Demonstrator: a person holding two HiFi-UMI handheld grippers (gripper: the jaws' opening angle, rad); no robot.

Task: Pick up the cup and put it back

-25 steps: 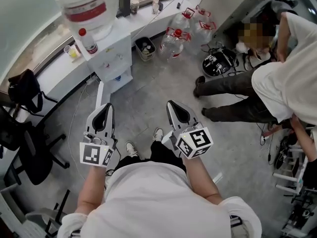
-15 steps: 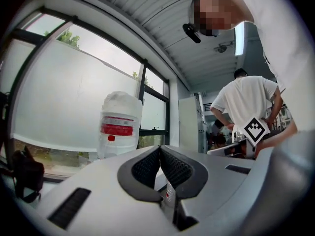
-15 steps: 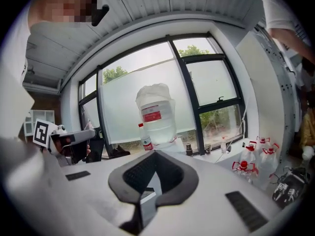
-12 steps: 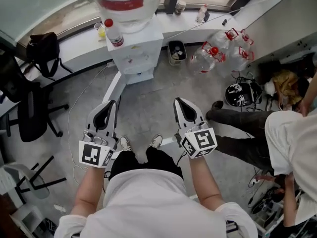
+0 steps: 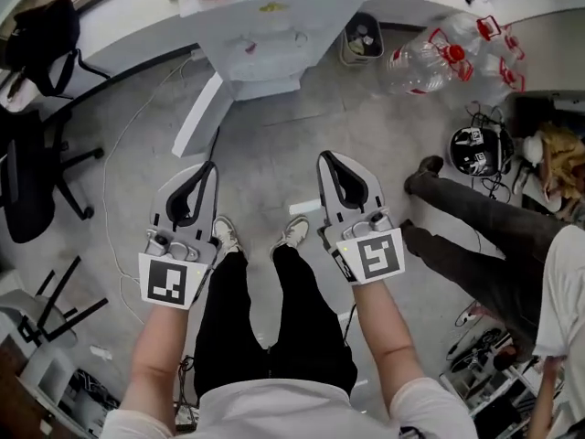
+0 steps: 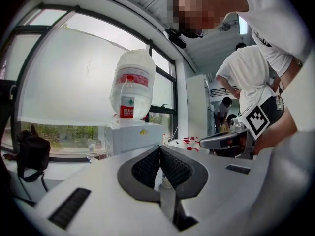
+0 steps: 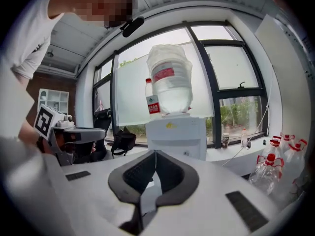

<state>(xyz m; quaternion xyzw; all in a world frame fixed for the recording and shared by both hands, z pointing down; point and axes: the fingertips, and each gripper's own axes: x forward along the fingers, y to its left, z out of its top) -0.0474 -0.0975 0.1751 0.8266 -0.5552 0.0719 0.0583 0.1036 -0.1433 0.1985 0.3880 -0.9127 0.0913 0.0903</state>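
Note:
My left gripper [image 5: 207,166] and right gripper [image 5: 324,157] are held side by side over the grey floor, above the person's shoes. Both point at the white water dispenser [image 5: 265,35]. In the left gripper view the jaws [image 6: 160,149] meet at the tips with nothing between them. The right gripper's [image 7: 155,153] jaws are likewise shut and empty. A small clear cup [image 6: 90,158] stands on the window ledge left of the dispenser [image 6: 134,136], well beyond either gripper. A big water bottle [image 7: 170,82] sits upside down on the dispenser.
Empty water jugs [image 5: 448,48] and a small bin [image 5: 364,37] stand right of the dispenser. A black office chair [image 5: 32,176] is at the left, a black bag [image 6: 30,154] on the ledge. Another person's legs [image 5: 494,231] and a helmet [image 5: 475,149] lie at the right.
Both grippers have dropped lower and the head view has tilted down, so the dispenser has slid to the top edge. Both jaws stayed shut and empty.

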